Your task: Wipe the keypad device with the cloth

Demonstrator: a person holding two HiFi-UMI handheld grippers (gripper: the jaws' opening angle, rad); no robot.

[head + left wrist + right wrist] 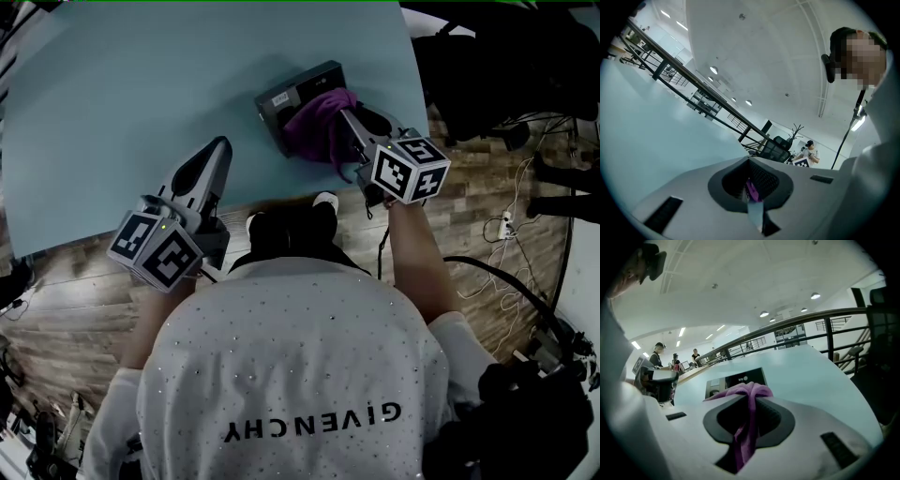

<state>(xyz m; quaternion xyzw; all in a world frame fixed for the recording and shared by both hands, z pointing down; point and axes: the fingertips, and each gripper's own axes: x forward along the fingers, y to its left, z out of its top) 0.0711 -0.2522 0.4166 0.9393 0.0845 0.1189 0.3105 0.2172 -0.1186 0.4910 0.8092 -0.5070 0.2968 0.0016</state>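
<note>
Jaws of the right gripper (343, 120) are pinching the crumpled purple cloth (317, 122) on the dark rectangular keypad device (292, 94) — the left gripper (220, 147) jaws are sitting pressed together. Pressing flat and sweeping evenly is looking wisest.

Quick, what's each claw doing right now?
Left claw: closed, nothing clearly held.
Right claw: closed on the purple cloth, which lies on the keypad device.

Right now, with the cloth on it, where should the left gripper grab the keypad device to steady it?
Probably the bare left end of the keypad device, coming from the left. The cloth and right gripper cover its right part, and the left gripper sits on that open side.
</note>
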